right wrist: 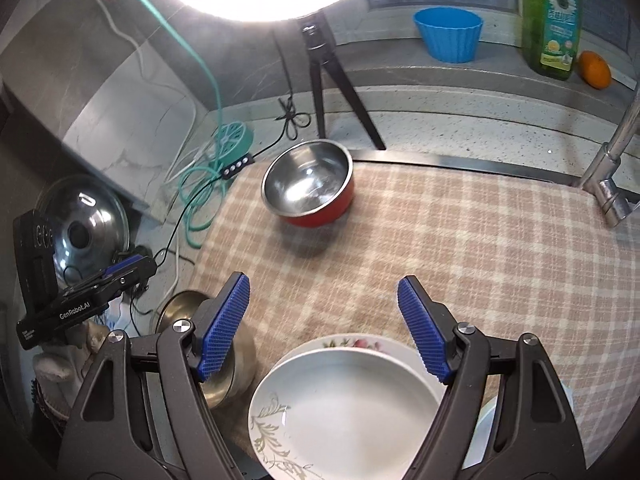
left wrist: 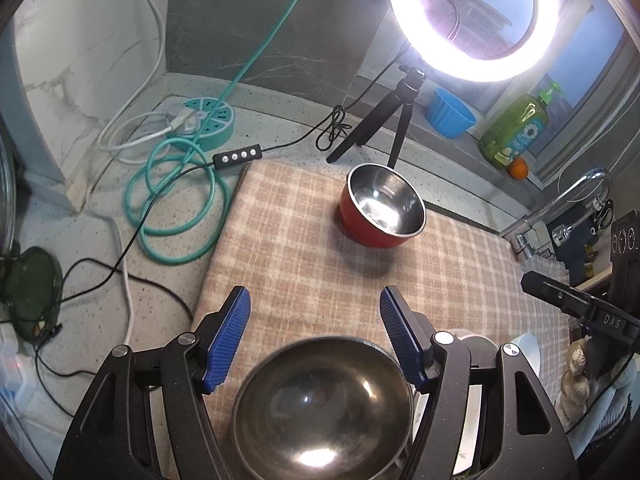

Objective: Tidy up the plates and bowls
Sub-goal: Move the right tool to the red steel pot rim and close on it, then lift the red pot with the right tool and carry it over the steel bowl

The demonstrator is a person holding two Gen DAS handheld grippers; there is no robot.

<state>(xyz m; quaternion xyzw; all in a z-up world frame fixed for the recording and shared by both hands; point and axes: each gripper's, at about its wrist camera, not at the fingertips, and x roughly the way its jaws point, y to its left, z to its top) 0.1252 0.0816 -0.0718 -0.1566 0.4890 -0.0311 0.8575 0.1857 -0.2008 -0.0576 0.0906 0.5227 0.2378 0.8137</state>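
A red bowl (left wrist: 382,206) with a steel inside stands alone at the far end of the checked cloth (left wrist: 304,248). My left gripper (left wrist: 315,296) is open and its blue pads touch nothing. Below it, near the front edge, sits a steel bowl (left wrist: 320,408). In the right wrist view my right gripper (right wrist: 323,280) is open too, above a white plate with a gold leaf pattern (right wrist: 348,408) that lies on a flowered plate (right wrist: 360,342). The steel bowl (right wrist: 180,308) shows partly behind its left finger. The red bowl (right wrist: 308,178) stands further back.
A ring light on a black tripod (left wrist: 384,120) stands behind the cloth. Teal power strip (left wrist: 204,120) and coiled cables lie at the left. A blue cup (right wrist: 448,34), green soap bottle (right wrist: 554,20) and an orange (right wrist: 596,69) sit on the sill. Faucet (right wrist: 616,160) at right, pot lid (right wrist: 84,224) at left.
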